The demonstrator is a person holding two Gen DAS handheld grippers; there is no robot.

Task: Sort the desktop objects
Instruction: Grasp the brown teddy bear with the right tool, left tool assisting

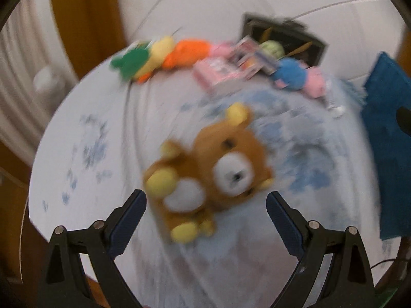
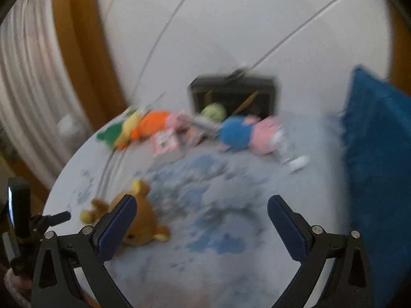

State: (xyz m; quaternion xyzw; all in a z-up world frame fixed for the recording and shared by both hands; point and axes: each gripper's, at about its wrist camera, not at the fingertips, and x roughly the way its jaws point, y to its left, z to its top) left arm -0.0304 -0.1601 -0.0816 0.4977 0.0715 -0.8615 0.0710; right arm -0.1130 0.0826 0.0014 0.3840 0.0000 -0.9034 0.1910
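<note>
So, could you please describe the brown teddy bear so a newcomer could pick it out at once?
Start at the round table with the pale blue-patterned cloth. The other toys line its far edge; the brown teddy bear lies alone at the near side, just ahead of the open left gripper. Only it is brown, with yellow paws and a white muzzle.

Bear (image 1: 210, 177) blocks centre; toy row (image 1: 179, 54) crowds far edge.

left gripper (image 1: 206, 202) spread wide, empty | teddy bear (image 1: 208, 177) lying on tablecloth (image 1: 108, 138) between fingers | picture blurred
</note>
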